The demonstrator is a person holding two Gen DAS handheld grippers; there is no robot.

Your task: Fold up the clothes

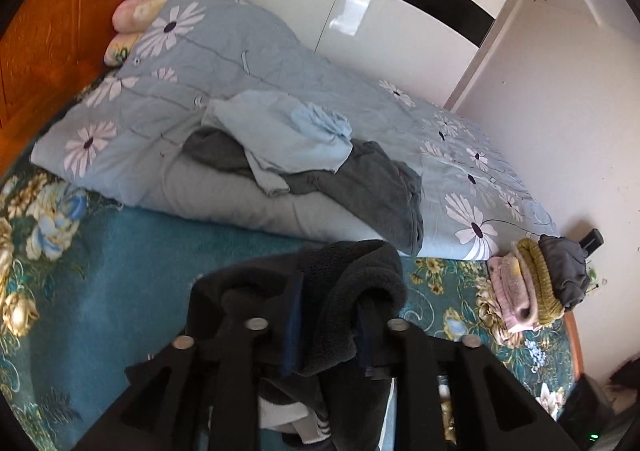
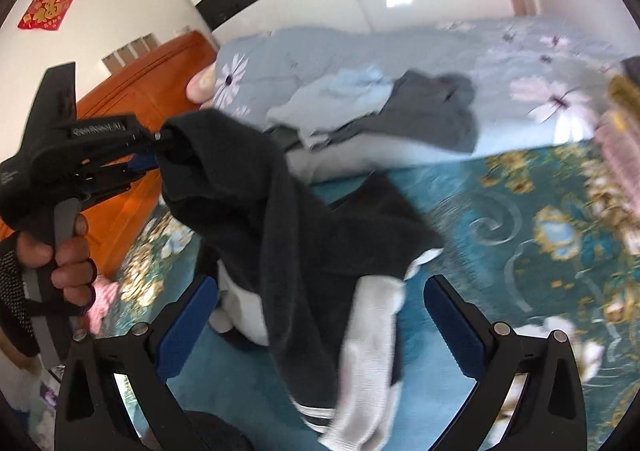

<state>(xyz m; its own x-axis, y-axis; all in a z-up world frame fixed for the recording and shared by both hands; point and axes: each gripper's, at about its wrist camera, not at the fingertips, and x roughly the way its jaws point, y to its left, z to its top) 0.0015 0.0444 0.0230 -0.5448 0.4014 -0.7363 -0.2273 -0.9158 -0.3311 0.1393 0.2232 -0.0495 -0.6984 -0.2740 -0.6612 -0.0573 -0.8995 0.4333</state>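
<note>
My left gripper (image 1: 326, 303) was clamped on a bunched edge of the black fleece garment (image 2: 280, 227), which hung in the air above the teal floral bedspread (image 1: 100, 271). Its white panels and striped hem (image 2: 316, 417) dangled between the fingers of my right gripper (image 2: 320, 327), whose jaws stood wide apart and held nothing. My left hand (image 2: 68, 251) gripped the tool's handle. Beyond, on the folded daisy-print quilt (image 1: 224, 51), lay a light blue garment (image 1: 288, 131) over a dark grey one (image 1: 376, 187). Folded knitwear (image 1: 532, 283) was stacked near the bed's corner.
</note>
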